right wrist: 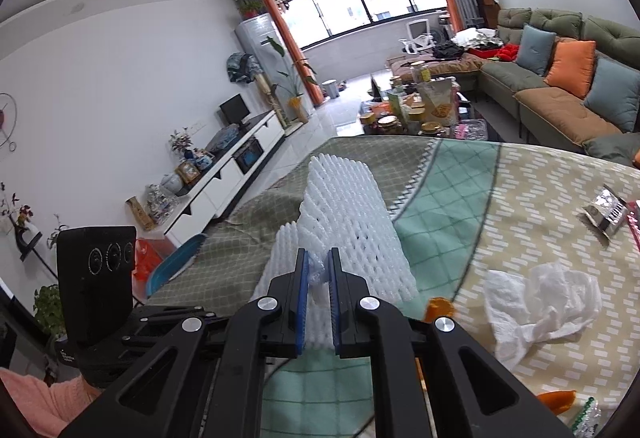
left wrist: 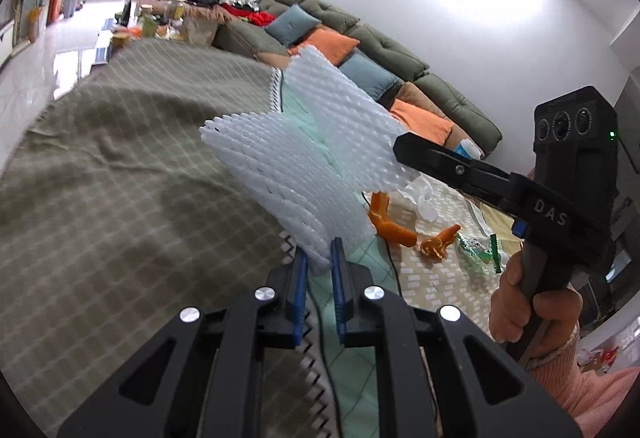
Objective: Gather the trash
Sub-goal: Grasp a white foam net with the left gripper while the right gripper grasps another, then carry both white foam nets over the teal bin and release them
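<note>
Left tool (left wrist: pixel 320 258) was pressed together on the near edge of a white foam net sleeve (left wrist: pixel 280 165); right tool (right wrist: pixel 318 270) was likewise pinching a second foam net sleeve (right wrist: pixel 352 222), both lifted above the worktop (right wrist: pixel 500 197). The worktop carried a patterned cloth in olive, mint and beige, with orange peel (left wrist: pixel 394 228) and crumpled white tissue (right wrist: pixel 540 298) lying at right. Green sofa (right wrist: pixel 560 77) with orange and blue cushions stood far right.

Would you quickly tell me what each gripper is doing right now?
Left gripper: shut on a white foam net.
Right gripper: shut on another foam net.
</note>
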### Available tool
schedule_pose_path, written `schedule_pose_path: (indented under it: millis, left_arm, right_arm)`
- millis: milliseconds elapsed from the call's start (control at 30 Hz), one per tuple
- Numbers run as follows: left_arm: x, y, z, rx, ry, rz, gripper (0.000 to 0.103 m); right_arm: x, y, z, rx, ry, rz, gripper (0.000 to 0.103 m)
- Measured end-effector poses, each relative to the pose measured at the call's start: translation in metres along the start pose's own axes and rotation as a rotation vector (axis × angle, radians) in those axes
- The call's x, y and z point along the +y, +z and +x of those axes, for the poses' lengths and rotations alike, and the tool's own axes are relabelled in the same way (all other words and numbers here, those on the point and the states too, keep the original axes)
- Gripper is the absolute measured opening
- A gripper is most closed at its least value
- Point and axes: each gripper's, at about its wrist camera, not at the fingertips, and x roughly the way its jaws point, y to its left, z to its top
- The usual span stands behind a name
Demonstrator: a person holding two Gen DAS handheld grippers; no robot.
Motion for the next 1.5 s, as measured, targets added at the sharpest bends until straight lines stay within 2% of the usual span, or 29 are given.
schedule_pose_path:
  millis: [367,867,1167,1500]
  left_arm:
    - [0.019,-0.012,-0.070,-0.111,0.118,0.007,0.013]
    - [0.070,-0.030,-0.149,-0.217,0.296,-0.088,0.013]
    - [0.106,-0.041,-0.185,-0.244,0.410,-0.155,0.013]
    - [0.145,-0.052,-0.205,-0.238,0.486,-0.214,0.013]
  right_arm:
    - [0.046,0.001,0.017,0.028,0.113,-0.071,0.010]
    - [0.125,0.004,0.067,0.104,0.244,-0.213,0.010]
    - [0.165,0.000,0.100,0.153,0.315,-0.270,0.010]
    - [0.200,-0.005,0.130,0.205,0.374,-0.311,0.010]
